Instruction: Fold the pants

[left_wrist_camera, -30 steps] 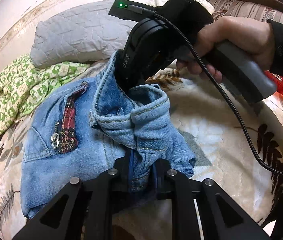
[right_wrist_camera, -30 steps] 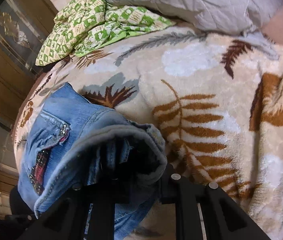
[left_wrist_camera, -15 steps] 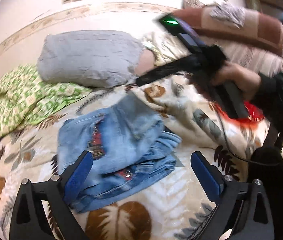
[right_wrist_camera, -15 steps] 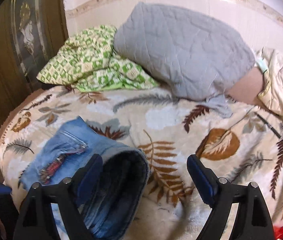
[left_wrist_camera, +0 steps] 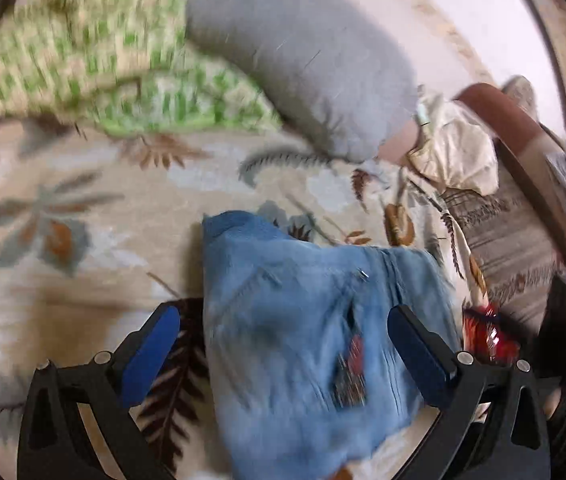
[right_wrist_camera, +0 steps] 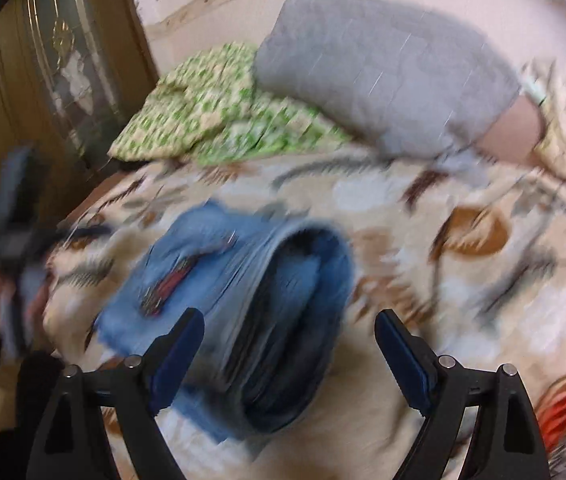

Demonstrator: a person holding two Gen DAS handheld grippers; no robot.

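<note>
You let go and pulled back; the jeans [left_wrist_camera: 311,332] lie folded, both jaws spread, the left opening. The loose roll could flop open.

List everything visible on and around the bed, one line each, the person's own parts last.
jeans: one, blue denim, folded, lying on the blanket below both tools
blanket: one, cream with leaf print, covering the bed
grey pillow: one, grey quilted, at the bed's far side
green cloth: one, green and cream pattern, crumpled beside the grey pillow
red item: one, shiny red, at the bed's edge; too blurred to identify
left tool: one, black with blue pads, opening, nothing gripped
right tool: one, black with blue pads, open, empty
</note>
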